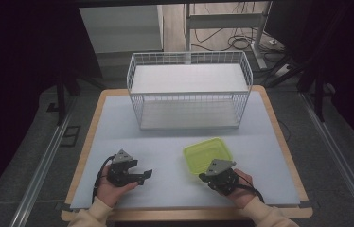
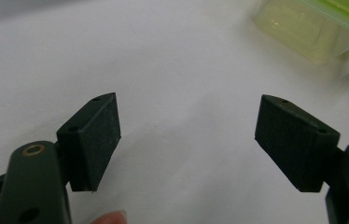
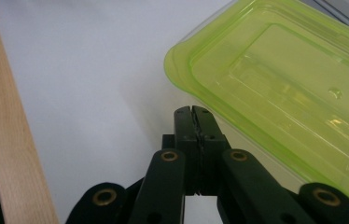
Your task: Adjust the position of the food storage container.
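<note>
The lime-green plastic container [image 1: 208, 153] is sitting lid-up on the tabletop [image 1: 165, 142], right of centre, nearer than the white wire basket [image 1: 189, 90]. The right gripper [image 3: 194, 114] is hovering just beside its near edge — jaws pressed together, holding nothing. The left gripper [image 2: 186, 140] is resting at the near left — jaws spread wide, empty.

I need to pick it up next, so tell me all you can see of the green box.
The green box is a shallow rectangular tub of clear lime plastic with a lid on, rounded corners and a raised rim. It lies flat on the pale table mat, in front of the wire basket. The shut right gripper sits at its near edge.
</note>
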Available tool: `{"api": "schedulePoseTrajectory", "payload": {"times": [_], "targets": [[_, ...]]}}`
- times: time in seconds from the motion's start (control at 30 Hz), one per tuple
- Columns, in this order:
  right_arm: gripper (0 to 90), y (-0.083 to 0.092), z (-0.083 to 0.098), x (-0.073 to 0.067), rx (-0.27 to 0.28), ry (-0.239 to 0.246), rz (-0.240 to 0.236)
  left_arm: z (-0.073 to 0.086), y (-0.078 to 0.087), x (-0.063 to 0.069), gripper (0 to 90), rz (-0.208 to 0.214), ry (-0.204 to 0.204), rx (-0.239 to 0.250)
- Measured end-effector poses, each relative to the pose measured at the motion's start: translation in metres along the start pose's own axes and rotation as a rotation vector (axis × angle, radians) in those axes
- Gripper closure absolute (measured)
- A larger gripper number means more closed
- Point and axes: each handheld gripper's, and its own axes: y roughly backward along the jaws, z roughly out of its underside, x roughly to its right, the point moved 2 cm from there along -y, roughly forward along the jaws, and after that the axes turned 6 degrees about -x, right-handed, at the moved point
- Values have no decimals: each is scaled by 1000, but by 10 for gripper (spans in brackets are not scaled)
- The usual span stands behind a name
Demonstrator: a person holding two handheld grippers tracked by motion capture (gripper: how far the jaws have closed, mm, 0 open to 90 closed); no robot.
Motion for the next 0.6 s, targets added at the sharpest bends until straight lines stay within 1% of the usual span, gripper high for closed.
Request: {"api": "schedulePoseTrajectory", "payload": {"times": [0.07,0.1,0.47,0.6], "targets": [[895,-2,-3,-1,3,-7,8,0,0,0,223,0,0,0],[895,-2,-3,-1,3,-7,8,0,0,0,223,2,8,4],[895,-21,-20,-3,5,-57,42,0,-1,-1,220,1,2,-3],[894,-27,-23,-3,6,-66,44,0,-1,-1,220,2,3,-5]]}}
